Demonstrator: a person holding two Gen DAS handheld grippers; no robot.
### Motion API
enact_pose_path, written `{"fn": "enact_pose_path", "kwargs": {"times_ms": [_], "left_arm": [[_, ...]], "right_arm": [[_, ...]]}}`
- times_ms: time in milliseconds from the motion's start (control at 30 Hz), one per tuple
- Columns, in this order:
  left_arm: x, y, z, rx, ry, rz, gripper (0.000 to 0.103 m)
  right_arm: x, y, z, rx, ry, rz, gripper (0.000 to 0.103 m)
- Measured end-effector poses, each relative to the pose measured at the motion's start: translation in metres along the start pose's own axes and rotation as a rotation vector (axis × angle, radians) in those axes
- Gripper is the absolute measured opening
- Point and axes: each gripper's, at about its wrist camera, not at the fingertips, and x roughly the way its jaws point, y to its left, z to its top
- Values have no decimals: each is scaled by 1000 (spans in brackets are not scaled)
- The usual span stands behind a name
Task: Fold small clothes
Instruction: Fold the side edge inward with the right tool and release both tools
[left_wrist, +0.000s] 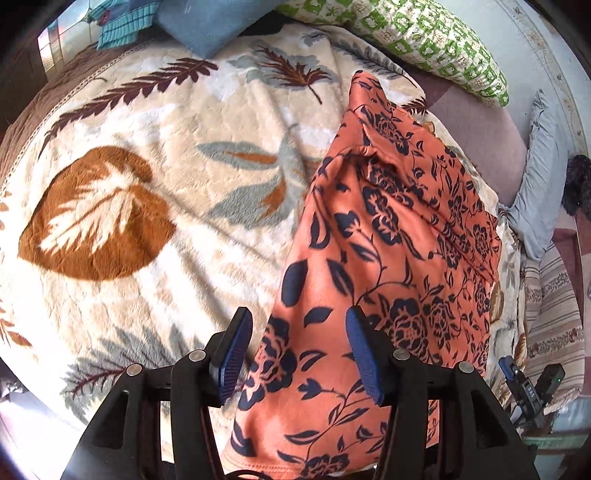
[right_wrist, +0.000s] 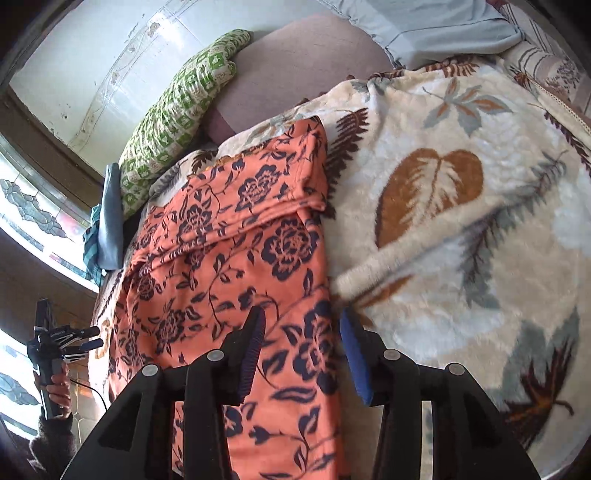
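Observation:
An orange garment (left_wrist: 388, 258) with a dark blue flower print lies folded lengthwise on a cream leaf-patterned blanket (left_wrist: 147, 184). My left gripper (left_wrist: 299, 354) is open, its blue pads standing over the garment's near left edge, not closed on it. In the right wrist view the same garment (right_wrist: 236, 258) runs away from me, with a folded flap across its far part. My right gripper (right_wrist: 301, 354) is open above the garment's near right edge beside the blanket (right_wrist: 461, 221). The left gripper (right_wrist: 79, 339) shows at far left, held in a hand.
A green-and-white patterned pillow (left_wrist: 424, 40) and a blue cushion (left_wrist: 207, 26) lie at the far side of the bed. A grey-blue cloth (left_wrist: 535, 192) lies at the right. A white wall (right_wrist: 110, 55) and a window (right_wrist: 29, 206) stand behind the bed.

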Motion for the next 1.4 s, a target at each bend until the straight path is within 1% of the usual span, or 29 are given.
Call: {"fn": "enact_pose_path", "kwargs": {"times_ms": [100,233,300,367,433,467,500,533,567,667,800,933,1033,1100,1133,1167,1200,1233,1267,1333,1400], "left_arm": [[2,12,-17,23,33,-25,52],[5,17,-35,73,62,-23,52],[10,18,-39,84,75,-21,53],[17,19,-43,85,90,-18,55],[20,20,-48,89,98,-14,57],[21,18,-50,98,89,-11,58],[24,14,-52,105,86,-13,62],[24,13,-53,112,90,-18,64],[25,12,-55,117,94,-20,65],[28,7,-61,155,95,-5,67],[28,4,-66,177,96,-12,70],[29,-3,-74,212,118,-35,70],[34,-5,-76,249,118,-20,70],[36,-4,-74,229,116,-31,69],[35,-3,-72,222,115,-35,68],[36,-2,-71,211,116,-34,67],[36,-2,-71,209,112,-27,62],[36,-2,-71,213,109,-19,54],[34,-1,-72,212,109,-20,48],[32,3,-73,209,120,-40,27],[28,8,-74,193,125,-65,16]], "right_arm": [[-8,-13,-26,25,44,1,47],[-10,-25,-58,55,100,40,48],[-6,-28,-71,62,123,56,48],[-1,-26,-83,63,149,91,48],[-2,-20,-91,44,159,146,48],[-1,-16,-94,35,170,187,48],[-2,-12,-96,21,170,214,48],[-3,-9,-97,3,165,214,48],[-3,-8,-97,-7,165,202,48],[0,-12,-96,15,171,184,48],[1,-17,-99,30,162,203,48],[0,-17,-100,26,155,244,48],[4,-18,-98,30,161,236,48],[5,-17,-99,25,161,226,47],[5,-16,-99,13,162,218,47],[5,-14,-99,-8,163,198,43],[4,-11,-100,-35,161,164,37],[4,-9,-100,-64,164,122,17],[4,-10,-100,-70,170,120,6],[-1,-14,-100,-46,161,158,6],[-4,-18,-99,-20,160,213,6]]}}
